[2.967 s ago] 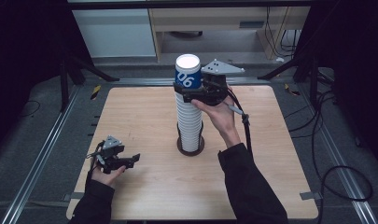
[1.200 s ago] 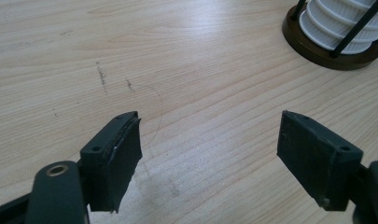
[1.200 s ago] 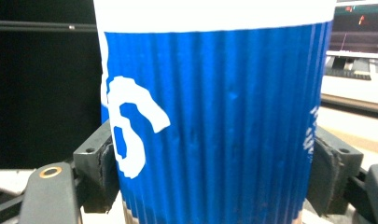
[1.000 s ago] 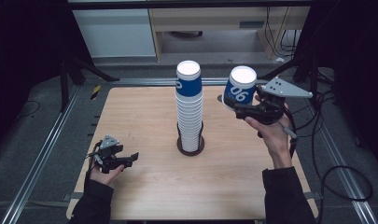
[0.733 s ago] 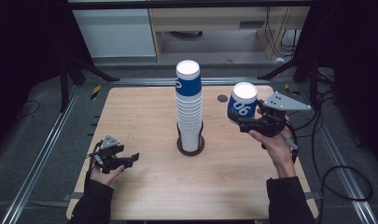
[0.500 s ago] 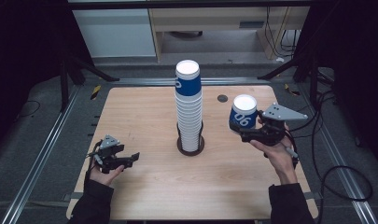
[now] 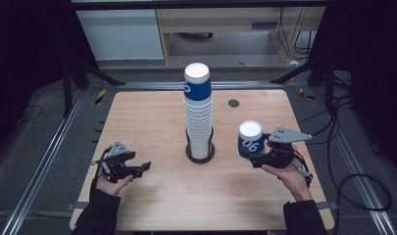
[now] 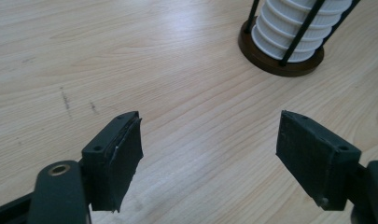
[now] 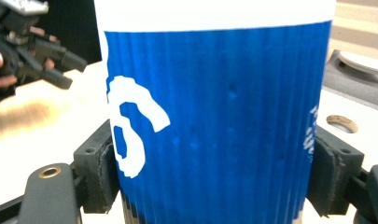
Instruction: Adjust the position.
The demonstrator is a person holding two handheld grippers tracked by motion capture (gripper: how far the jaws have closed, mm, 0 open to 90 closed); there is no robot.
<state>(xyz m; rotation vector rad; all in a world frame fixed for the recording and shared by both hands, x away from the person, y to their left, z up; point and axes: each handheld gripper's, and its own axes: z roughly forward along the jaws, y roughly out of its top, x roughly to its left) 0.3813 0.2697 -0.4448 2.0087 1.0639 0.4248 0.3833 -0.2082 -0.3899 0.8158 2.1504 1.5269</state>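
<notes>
Right of the cup stack (image 7: pixel 199 117), the right gripper (image 7: pixel 257 155) has its jaws clamped on a blue cup (image 7: pixel 250 138) just above the surface (image 7: pixel 152 122), so too hard a squeeze could dent its ribbed wall, while the left gripper (image 7: pixel 137 169) rests wide open and empty.

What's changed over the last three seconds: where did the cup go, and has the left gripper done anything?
The right gripper pulled the top blue cup off the stack of cups, carried it out to the right and lowered it toward the table; its jaws are clamped on the cup's sides. The left gripper stayed low at the front left, jaws open with nothing between them. The stack in its holder has not moved.
</notes>
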